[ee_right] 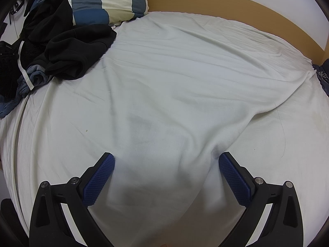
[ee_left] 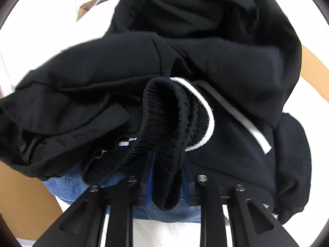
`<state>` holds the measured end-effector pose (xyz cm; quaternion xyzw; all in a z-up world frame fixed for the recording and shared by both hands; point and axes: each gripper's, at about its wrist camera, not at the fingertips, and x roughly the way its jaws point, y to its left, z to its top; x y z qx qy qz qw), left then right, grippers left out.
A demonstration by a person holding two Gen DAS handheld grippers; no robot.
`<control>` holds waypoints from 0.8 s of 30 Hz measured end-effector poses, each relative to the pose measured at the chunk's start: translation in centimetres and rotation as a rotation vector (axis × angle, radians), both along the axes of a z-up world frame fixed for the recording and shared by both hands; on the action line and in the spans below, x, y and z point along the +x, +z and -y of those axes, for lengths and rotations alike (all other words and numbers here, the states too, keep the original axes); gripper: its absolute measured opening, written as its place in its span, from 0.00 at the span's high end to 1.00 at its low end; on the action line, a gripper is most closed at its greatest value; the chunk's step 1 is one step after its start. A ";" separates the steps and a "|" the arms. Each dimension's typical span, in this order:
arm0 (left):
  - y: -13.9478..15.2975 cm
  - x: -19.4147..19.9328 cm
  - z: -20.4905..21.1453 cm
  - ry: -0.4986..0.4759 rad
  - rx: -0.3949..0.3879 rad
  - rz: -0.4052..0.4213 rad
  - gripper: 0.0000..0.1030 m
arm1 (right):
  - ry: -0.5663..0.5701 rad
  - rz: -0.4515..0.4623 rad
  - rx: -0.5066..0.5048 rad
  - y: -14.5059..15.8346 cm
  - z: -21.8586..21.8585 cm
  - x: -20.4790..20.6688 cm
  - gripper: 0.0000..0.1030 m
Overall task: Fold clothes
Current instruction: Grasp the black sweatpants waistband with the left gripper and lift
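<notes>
Left gripper (ee_left: pixel 164 177) pinches black garment (ee_left: pixel 185 61) by its ribbed waistband (ee_left: pixel 162 127); denim (ee_left: pixel 67 185) beneath. Advice: lift clear, shake flat before folding. Right gripper (ee_right: pixel 166 173) spread wide, holding nothing, over bare sheet (ee_right: pixel 185 82). Only right view shows clothes pile (ee_right: pixel 61 51) far left, pillow (ee_right: pixel 102 0) beyond.

Left gripper (ee_left: pixel 165 182): matte black linkage arms with triangular cut-outs, silver and black screw heads at pivots behind jaws, blue pad edges between arms.
Right gripper (ee_right: pixel 166 165): same black arms, silver screws behind jaws, blue pads (ee_right: pixel 98 180) with fine knurled grid texture on inner faces.
</notes>
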<state>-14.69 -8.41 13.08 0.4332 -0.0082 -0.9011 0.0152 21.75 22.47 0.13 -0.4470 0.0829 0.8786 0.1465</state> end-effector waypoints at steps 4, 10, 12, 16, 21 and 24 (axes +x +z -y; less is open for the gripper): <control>4.5 1.9 -0.6 -0.031 0.018 -0.097 0.88 | 0.001 -0.003 -0.002 0.0 0.1 0.1 0.00; 14.5 5.9 -3.9 -0.141 0.087 -0.272 1.00 | 0.001 0.000 0.002 0.1 0.2 0.2 0.00; 19.5 8.4 -5.4 -0.209 0.127 -0.391 1.00 | 0.001 -0.003 0.000 0.1 0.2 0.3 0.00; 27.0 12.0 -9.2 -0.279 0.053 -0.407 1.00 | 0.010 -0.005 -0.006 0.2 0.1 0.6 0.00; 25.6 12.0 -9.4 -0.228 0.011 -0.292 0.74 | 0.028 0.002 -0.003 0.3 0.1 1.4 0.00; 19.8 10.9 -8.3 -0.169 -0.023 -0.169 0.57 | 0.033 0.005 -0.002 0.3 0.1 1.4 0.00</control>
